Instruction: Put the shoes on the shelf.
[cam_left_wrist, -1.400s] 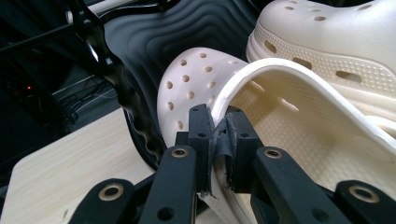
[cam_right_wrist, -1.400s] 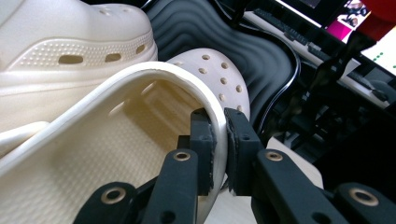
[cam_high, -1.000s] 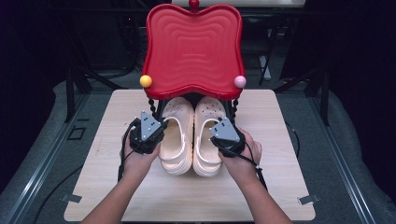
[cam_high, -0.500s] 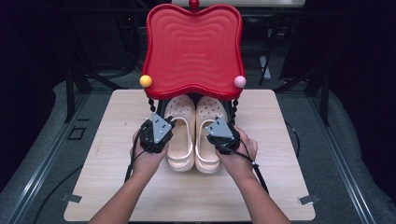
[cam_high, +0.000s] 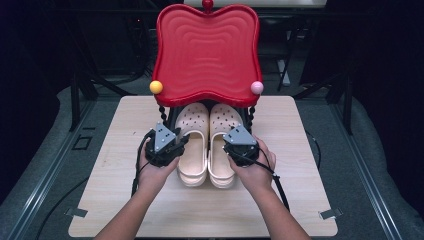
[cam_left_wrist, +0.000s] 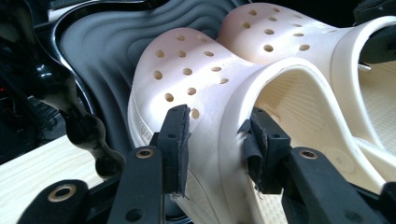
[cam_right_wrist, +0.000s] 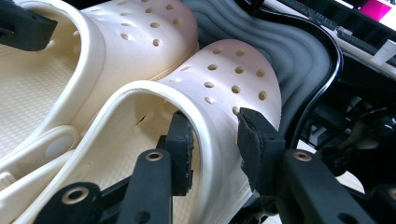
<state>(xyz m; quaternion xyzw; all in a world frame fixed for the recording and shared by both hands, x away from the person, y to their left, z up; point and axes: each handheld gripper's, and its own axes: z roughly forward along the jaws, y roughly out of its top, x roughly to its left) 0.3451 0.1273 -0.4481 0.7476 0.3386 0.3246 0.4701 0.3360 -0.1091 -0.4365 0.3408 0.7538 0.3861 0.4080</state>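
A person's left gripper (cam_high: 172, 142) straddles the outer side wall of the left clog (cam_high: 193, 145), and the right gripper (cam_high: 235, 145) straddles the outer wall of the right clog (cam_high: 222, 145). Both grippers' jaws have just been opening: each wall sits between the pads (cam_left_wrist: 177, 140) with a gap on either side, gripped by neither. Ahead of the grippers the clogs' toes tuck under the red tray-shaped stand (cam_high: 207, 50); outward of each gripper lies open bench (cam_high: 300, 200) up to its edges.
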